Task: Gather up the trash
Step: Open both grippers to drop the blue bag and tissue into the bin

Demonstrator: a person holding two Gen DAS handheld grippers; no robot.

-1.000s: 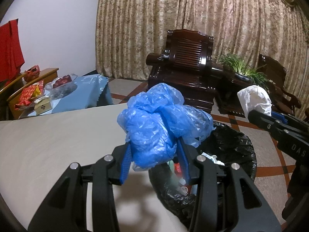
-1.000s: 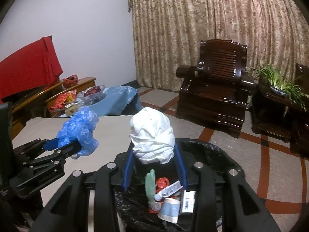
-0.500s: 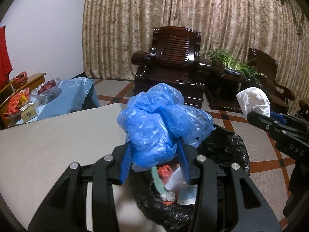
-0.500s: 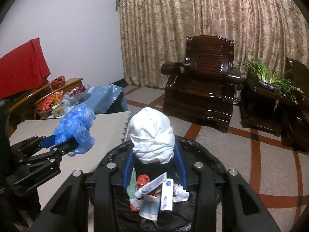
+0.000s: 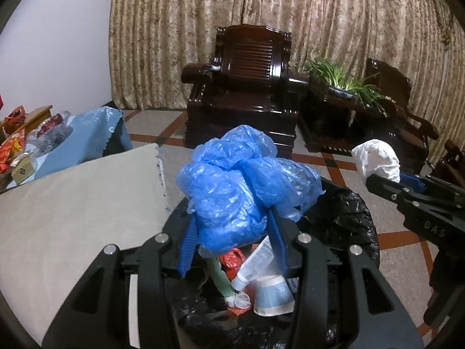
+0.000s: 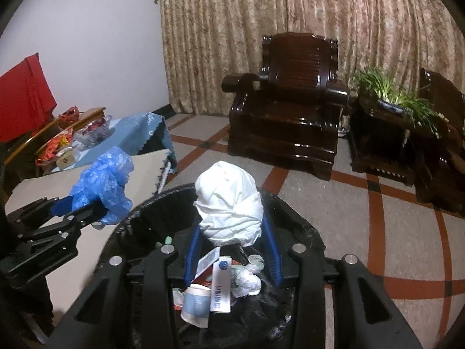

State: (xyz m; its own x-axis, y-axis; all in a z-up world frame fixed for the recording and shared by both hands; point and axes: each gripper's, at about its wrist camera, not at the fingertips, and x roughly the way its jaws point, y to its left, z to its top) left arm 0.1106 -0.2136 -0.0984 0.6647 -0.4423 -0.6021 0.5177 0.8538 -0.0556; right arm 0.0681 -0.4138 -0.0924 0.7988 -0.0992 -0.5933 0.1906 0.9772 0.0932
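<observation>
My left gripper (image 5: 232,229) is shut on a crumpled blue plastic bag (image 5: 238,189) and holds it over the black-lined trash bin (image 5: 348,212). My right gripper (image 6: 232,229) is shut on a crumpled white plastic bag (image 6: 229,206) and holds it over the same bin (image 6: 293,218). The bin holds a paper cup (image 6: 196,302), a white and blue box (image 6: 221,288), a tube and red wrappers. Each gripper shows in the other view: the right one (image 5: 386,183) at the right, the left one (image 6: 96,206) at the left.
A beige-covered table (image 5: 72,203) touches the bin's left side. Behind it stands a blue-covered table (image 5: 84,136) with snacks. A dark wooden armchair (image 5: 247,87), a plant stand (image 5: 343,93) and curtains stand across the tiled floor.
Both grippers have moved forward off the table, each with its bag, and now hang over the open bin. The bin's contents have come into fuller view.
</observation>
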